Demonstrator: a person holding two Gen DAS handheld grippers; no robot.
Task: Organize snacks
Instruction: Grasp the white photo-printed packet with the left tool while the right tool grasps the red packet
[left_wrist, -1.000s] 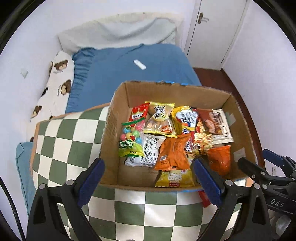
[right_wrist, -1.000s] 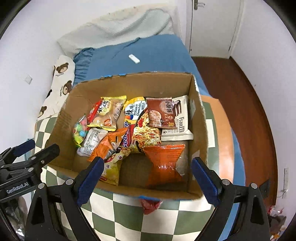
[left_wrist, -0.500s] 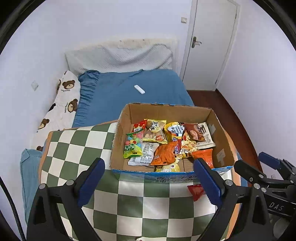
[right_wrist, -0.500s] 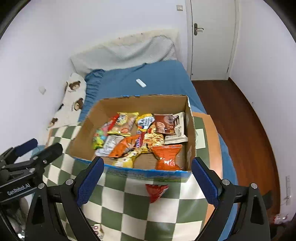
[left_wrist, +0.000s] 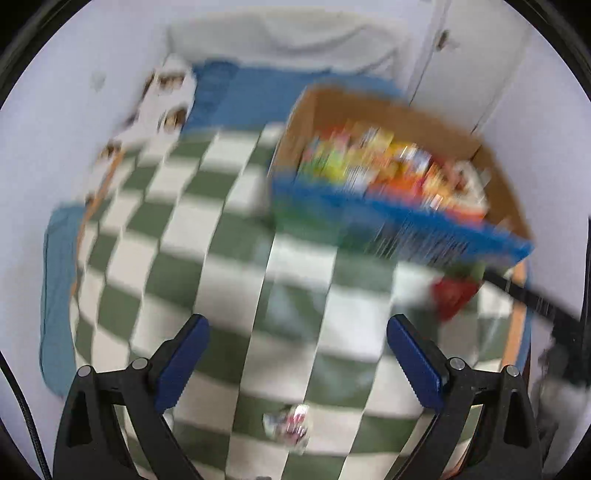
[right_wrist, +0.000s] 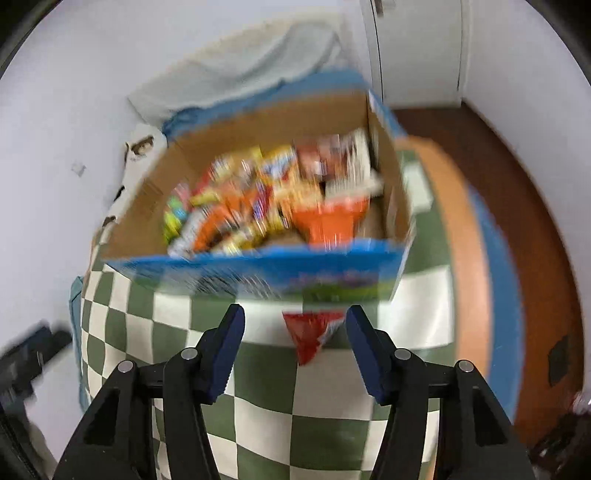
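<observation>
Right gripper (right_wrist: 295, 347), jaws wide and empty, lines up on the red crinkly snack packet (right_wrist: 308, 332) lying on the green-and-white checkered cloth (right_wrist: 258, 413), touching the front wall of the blue-printed cardboard box of snacks (right_wrist: 266, 275). The packet sits dead ahead between the fingers, its long axis pointing back toward the claw. Left gripper (left_wrist: 297, 363), also wide and empty, sees that packet (left_wrist: 452, 297) well off to its right, so the right hand is nearer. A small blurred wrapper (left_wrist: 290, 428) lies by the left claw.

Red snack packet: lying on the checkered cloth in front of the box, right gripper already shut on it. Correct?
Not quite. The red snack packet lies on the checkered cloth before the box, but the right gripper is open, fingers either side. Right wrist view shows it.
</observation>
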